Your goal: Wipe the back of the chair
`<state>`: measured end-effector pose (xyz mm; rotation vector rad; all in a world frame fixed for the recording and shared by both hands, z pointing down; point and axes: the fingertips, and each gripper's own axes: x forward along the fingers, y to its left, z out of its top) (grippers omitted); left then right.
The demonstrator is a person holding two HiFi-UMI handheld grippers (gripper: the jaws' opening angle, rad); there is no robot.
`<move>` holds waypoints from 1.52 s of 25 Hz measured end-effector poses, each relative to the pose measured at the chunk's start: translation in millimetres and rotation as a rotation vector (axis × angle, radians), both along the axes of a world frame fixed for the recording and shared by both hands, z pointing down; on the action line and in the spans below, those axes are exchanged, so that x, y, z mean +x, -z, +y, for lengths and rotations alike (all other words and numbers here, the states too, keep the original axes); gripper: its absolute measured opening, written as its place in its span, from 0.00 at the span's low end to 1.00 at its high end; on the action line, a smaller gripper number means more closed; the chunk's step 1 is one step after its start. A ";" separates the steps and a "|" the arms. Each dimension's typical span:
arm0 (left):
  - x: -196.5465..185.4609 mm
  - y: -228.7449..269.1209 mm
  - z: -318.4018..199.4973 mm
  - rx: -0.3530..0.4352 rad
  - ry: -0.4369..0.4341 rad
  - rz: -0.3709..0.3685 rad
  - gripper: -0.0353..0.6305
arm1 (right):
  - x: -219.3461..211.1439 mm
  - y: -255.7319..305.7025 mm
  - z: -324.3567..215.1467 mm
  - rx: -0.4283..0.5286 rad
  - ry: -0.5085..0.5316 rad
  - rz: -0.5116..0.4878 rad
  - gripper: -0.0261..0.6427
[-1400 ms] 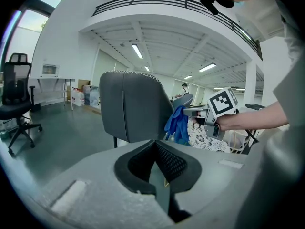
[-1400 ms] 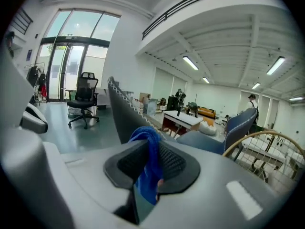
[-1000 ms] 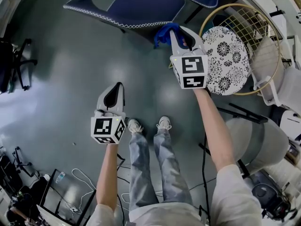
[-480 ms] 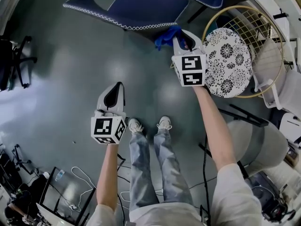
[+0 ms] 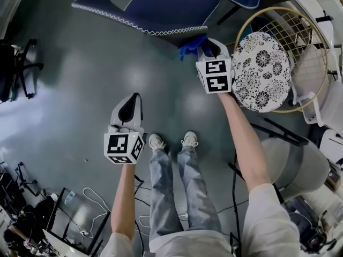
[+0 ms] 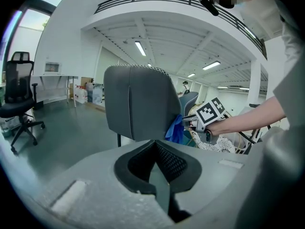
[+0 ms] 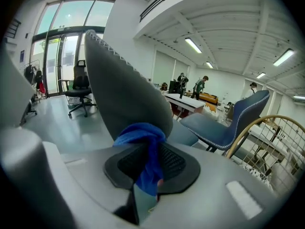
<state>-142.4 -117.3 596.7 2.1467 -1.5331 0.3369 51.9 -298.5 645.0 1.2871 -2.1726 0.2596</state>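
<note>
Right gripper (image 5: 207,47): jaws closed on a bunched blue cloth (image 7: 143,144), which hangs over the pads and fills the gap.

Cloth is in contact with the chair back (image 7: 121,92). In the left gripper view it sits at the right-hand side edge of the chair back (image 6: 136,101), about mid-height.

Key relation: the chair back is directly ahead of the right gripper. Seen from the head view, its stitched top edge runs away to the person's left from the cloth (image 5: 189,43). Judged: nearly all of the surface left to wipe lies leftward of the contact point, so the stroke should travel that way with the cloth kept pressed flat.

Left gripper (image 5: 128,110): jaws together, nothing between them. It is held low, near the person's feet and well apart from the chair, facing it. The right gripper is clearly the nearer one.
</note>
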 end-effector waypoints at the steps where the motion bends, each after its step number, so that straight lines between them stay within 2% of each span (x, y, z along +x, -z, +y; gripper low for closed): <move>1: -0.5 -0.2 0.4 -0.001 0.001 0.001 0.05 | 0.1 -7.5 1.8 -0.020 0.005 0.011 0.13; 7: -7.1 1.7 0.7 0.002 0.011 -0.005 0.05 | 4.7 -44.2 11.1 -0.127 -0.009 0.040 0.13; 15: -11.9 3.2 5.4 0.002 0.011 -0.013 0.05 | 12.6 -52.0 34.3 -0.150 -0.019 0.040 0.13; 22: -3.1 12.4 11.7 0.019 -0.003 -0.013 0.05 | 23.0 -32.0 54.5 -0.107 -0.037 0.013 0.13; 38: 6.4 47.3 30.6 0.070 -0.004 -0.019 0.05 | 45.1 77.2 147.5 0.106 -0.078 -0.160 0.13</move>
